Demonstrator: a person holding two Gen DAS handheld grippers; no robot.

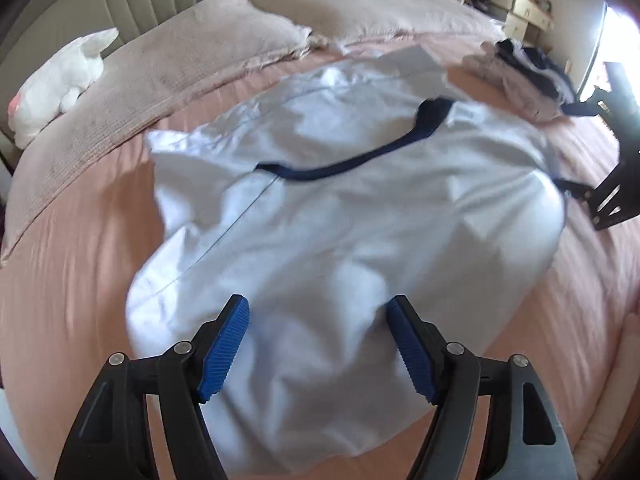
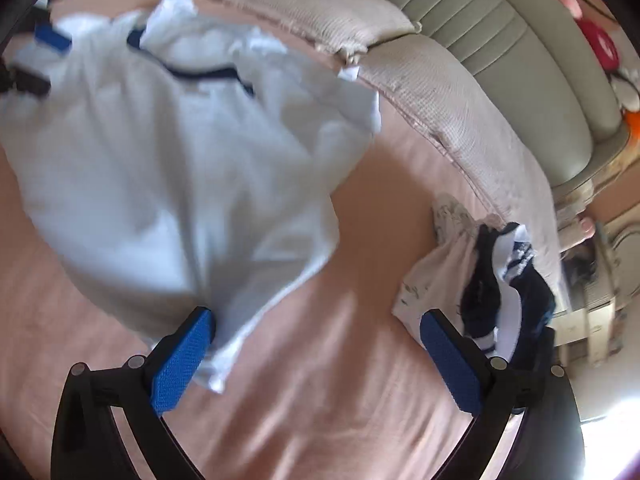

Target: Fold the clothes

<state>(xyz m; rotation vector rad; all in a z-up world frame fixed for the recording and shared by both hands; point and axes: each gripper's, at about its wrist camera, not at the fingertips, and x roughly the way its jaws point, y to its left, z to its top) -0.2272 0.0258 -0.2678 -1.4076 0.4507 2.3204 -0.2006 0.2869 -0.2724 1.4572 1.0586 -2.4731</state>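
left claw (image 1: 318, 312) agape, right claw (image 2: 316, 330) agape

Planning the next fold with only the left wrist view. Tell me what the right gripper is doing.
Observer: Right gripper is open, holding nothing.
Operator: Say where the shirt sits against it.
Observer: The shirt has its lower corner beside one pad; between the pads is mostly bare sheet.
Operator: Place the pile for me.
Observer: The pile lies just beyond the other pad.
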